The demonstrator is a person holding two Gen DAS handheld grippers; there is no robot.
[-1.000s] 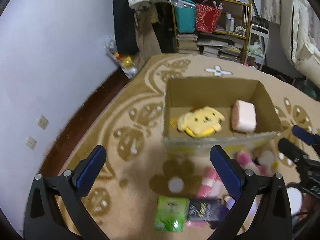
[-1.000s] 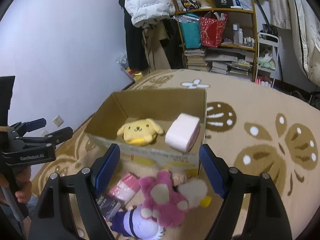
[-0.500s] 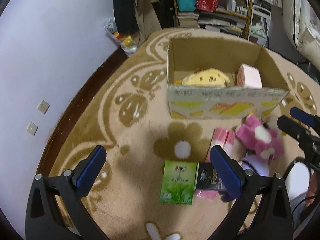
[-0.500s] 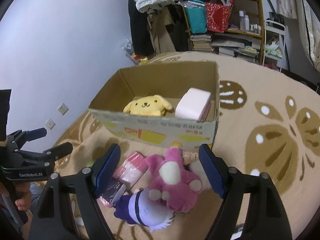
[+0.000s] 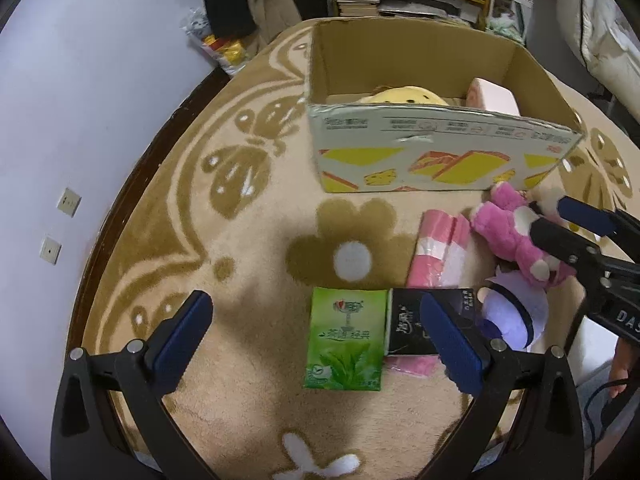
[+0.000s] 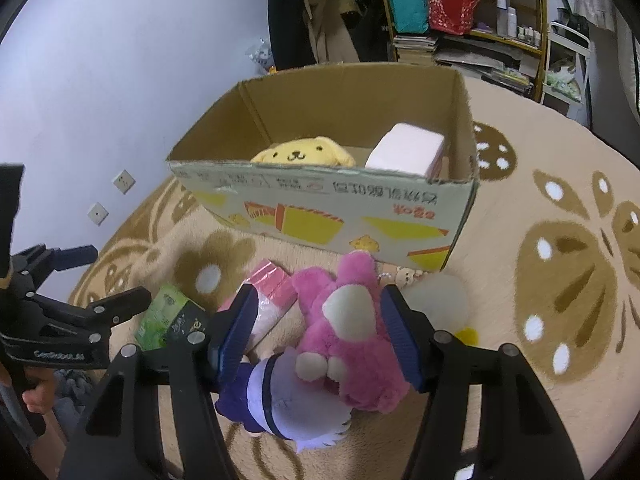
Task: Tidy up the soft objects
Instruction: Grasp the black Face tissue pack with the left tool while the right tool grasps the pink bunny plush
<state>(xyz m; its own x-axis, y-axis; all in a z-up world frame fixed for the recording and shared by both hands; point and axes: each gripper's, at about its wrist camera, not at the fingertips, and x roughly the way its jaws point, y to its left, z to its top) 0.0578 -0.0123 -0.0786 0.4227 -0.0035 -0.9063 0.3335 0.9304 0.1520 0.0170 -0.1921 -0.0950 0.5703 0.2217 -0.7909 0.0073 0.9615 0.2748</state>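
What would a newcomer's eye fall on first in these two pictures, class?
Most likely the pink plush toy, lying on the rug just in front of the cardboard box, with the right claw closing round it. Next, the yellow plush peeping over the box's front wall, beside a pink pack.

Both cameras sit on hand-held grippers and look steeply down at the rug [image 5: 248,240] from close above. The left view faces the long printed side of the box [image 5: 432,160] from its left end; the right view faces the same side from nearer its right corner. Both take in the box [image 6: 320,208], the pink plush [image 5: 516,236] [image 6: 352,328], the green pack [image 5: 344,340] [image 6: 164,316], and the far shelf [image 6: 472,20]. Each view catches the other gripper at its edge.
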